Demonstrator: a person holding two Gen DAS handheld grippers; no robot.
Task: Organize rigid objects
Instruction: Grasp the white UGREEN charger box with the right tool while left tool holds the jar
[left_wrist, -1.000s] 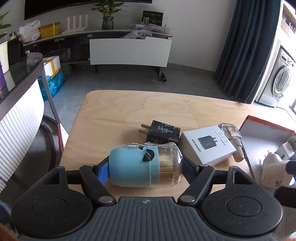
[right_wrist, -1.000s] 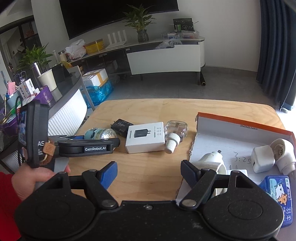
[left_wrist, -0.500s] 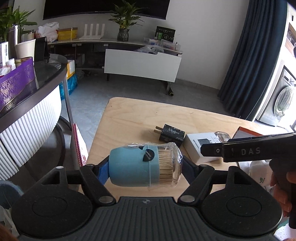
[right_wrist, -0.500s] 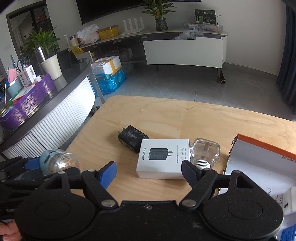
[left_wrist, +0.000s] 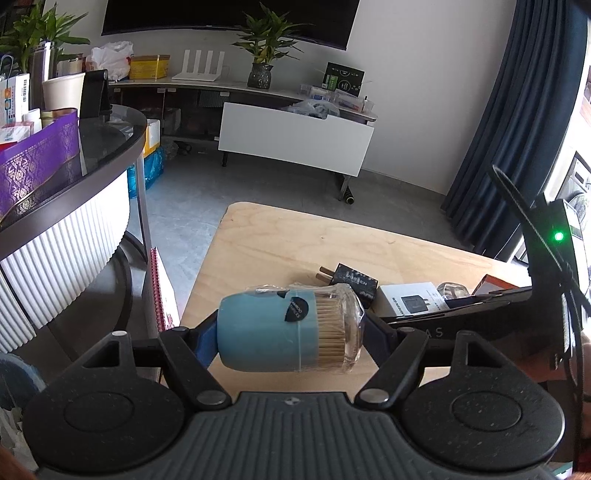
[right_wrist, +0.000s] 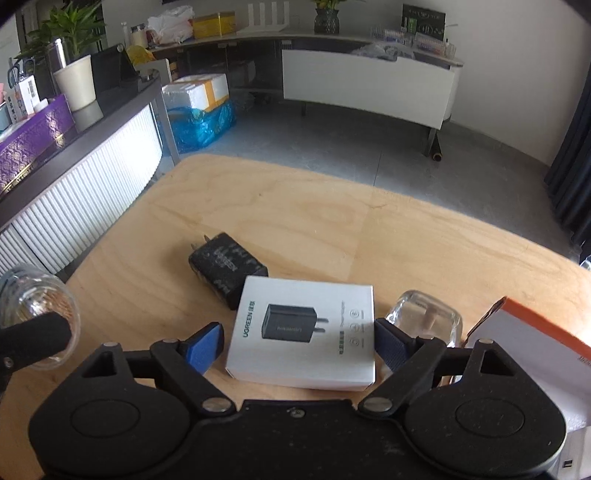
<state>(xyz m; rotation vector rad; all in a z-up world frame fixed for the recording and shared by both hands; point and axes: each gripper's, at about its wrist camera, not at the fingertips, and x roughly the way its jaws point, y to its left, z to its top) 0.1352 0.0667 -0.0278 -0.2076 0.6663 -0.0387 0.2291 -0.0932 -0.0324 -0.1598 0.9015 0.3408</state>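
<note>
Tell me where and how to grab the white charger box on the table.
Take the white charger box by its two short side walls, coming down from above. It lies flat, and the right claw, jaws just opened wide, already straddles it. The black charger touches its far corner, so avoid that edge.

One toothpick jar (left_wrist: 290, 332), one black charger plug (right_wrist: 225, 273), one white charger box (right_wrist: 306, 332) and one clear glass bottle (right_wrist: 424, 319) were counted, plus one orange-edged box (right_wrist: 532, 332) at the tabletop's (right_wrist: 314, 221) right edge. There were two tools, left tool (left_wrist: 290, 334) and right tool (right_wrist: 301, 345).
</note>
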